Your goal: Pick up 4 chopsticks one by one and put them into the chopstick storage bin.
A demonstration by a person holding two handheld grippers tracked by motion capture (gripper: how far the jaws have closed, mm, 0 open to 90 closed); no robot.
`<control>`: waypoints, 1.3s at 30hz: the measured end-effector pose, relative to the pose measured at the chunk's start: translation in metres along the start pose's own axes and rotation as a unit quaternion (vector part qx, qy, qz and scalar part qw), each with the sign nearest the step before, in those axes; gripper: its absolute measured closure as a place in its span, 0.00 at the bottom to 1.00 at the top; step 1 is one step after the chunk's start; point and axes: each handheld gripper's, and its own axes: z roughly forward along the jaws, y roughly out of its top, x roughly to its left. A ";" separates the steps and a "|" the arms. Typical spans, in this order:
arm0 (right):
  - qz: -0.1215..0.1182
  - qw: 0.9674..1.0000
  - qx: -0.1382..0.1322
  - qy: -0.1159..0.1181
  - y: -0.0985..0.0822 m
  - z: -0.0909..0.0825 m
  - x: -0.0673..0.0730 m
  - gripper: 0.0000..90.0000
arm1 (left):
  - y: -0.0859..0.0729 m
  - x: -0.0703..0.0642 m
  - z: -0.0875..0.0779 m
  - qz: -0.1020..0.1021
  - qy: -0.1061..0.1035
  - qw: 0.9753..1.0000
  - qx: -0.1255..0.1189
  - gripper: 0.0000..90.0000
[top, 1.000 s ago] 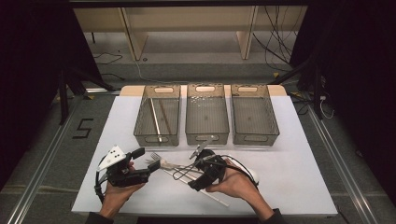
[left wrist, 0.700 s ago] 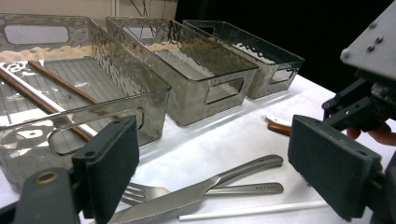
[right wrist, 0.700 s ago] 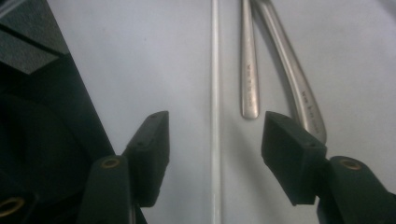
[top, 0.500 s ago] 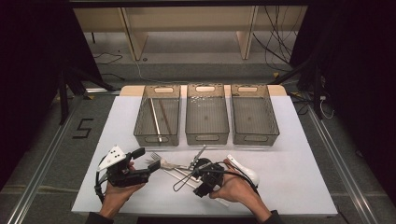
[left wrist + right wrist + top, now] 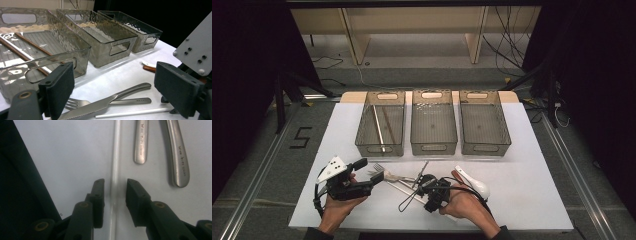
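My right gripper (image 5: 115,187), jaws closing, straddles white chopstick (image 5: 115,157), not pinched; fork (image 5: 141,142), knife (image 5: 178,152) upper right; left gripper (image 5: 120,85) open.

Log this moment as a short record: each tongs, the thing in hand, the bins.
right tongs: jaws have just been closing around the white chopstick, small gaps still show
left tongs: open, above fork and knife
left bin: holds chopsticks
middle bin: looks empty
right bin: looks empty
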 end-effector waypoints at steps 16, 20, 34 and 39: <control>-0.006 1.000 0.020 -0.012 0.003 0.005 0.001 0.91 | 0.000 -0.001 0.000 0.000 0.000 1.000 0.000 0.18; -0.009 1.000 0.025 -0.015 0.004 0.005 0.002 0.92 | 0.000 -0.001 0.001 0.000 0.000 1.000 0.001 0.18; -0.018 0.999 0.044 -0.021 0.009 0.006 0.004 0.95 | 0.000 0.000 0.001 0.000 0.001 1.000 0.001 0.18; -0.027 0.999 0.041 -0.020 0.009 0.005 0.004 0.95 | 0.000 0.000 0.000 0.001 0.002 1.000 0.000 0.18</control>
